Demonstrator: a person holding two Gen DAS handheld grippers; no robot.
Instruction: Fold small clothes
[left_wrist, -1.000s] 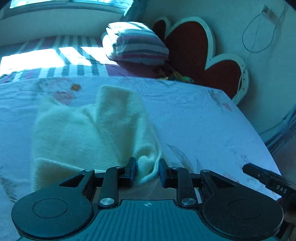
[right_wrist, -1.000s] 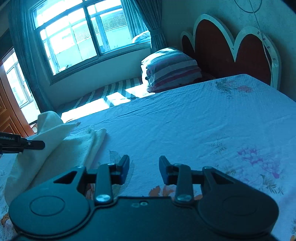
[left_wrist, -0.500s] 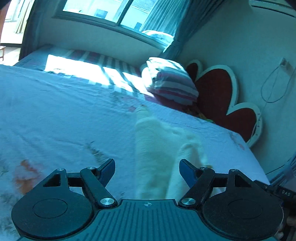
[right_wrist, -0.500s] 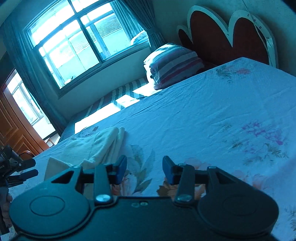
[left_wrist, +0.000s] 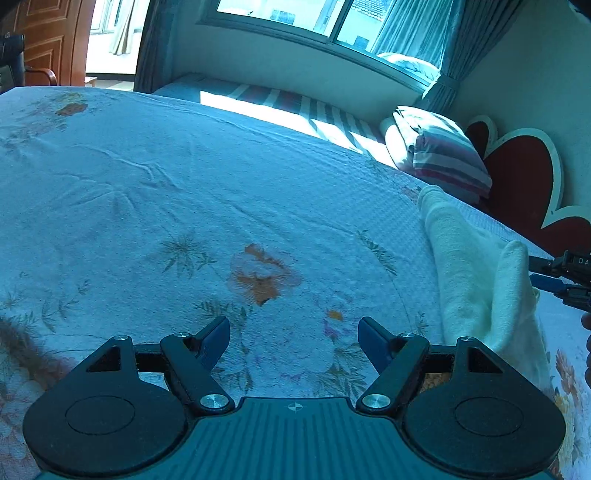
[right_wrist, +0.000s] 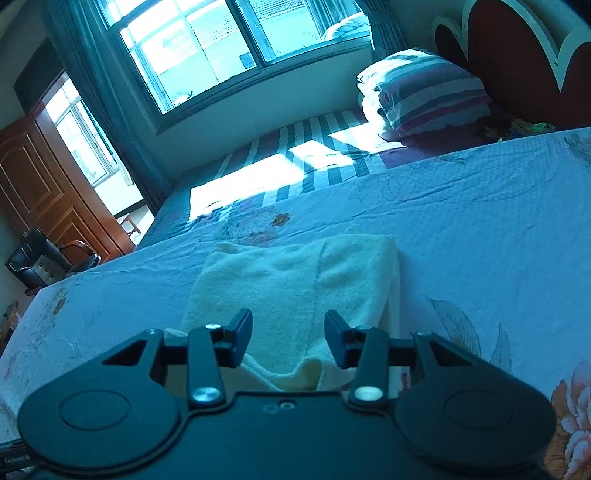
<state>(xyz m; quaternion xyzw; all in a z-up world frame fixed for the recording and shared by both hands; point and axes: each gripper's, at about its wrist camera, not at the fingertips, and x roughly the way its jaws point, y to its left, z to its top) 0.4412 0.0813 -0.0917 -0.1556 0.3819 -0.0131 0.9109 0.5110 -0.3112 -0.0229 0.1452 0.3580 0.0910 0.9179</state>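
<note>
The left gripper (left_wrist: 293, 334), its jaws just spread wide and empty, hung over the bare floral bedsheet (left_wrist: 184, 192) while the folded cream cloth (right_wrist: 295, 280) lay flat on the sheet beneath the right gripper (right_wrist: 288, 338), whose parted jaws pinched nothing.

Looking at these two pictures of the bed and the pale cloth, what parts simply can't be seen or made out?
- Pale cloth, right wrist view: its near end is hidden behind the right claw, so the lower folds can't be read.
- Same cloth, left wrist view: its lower corner is hidden behind the left claw.
- What kind of garment it is: unclear in both views.
- Left wrist view, right edge: the other claw is cut off by the frame.
</note>
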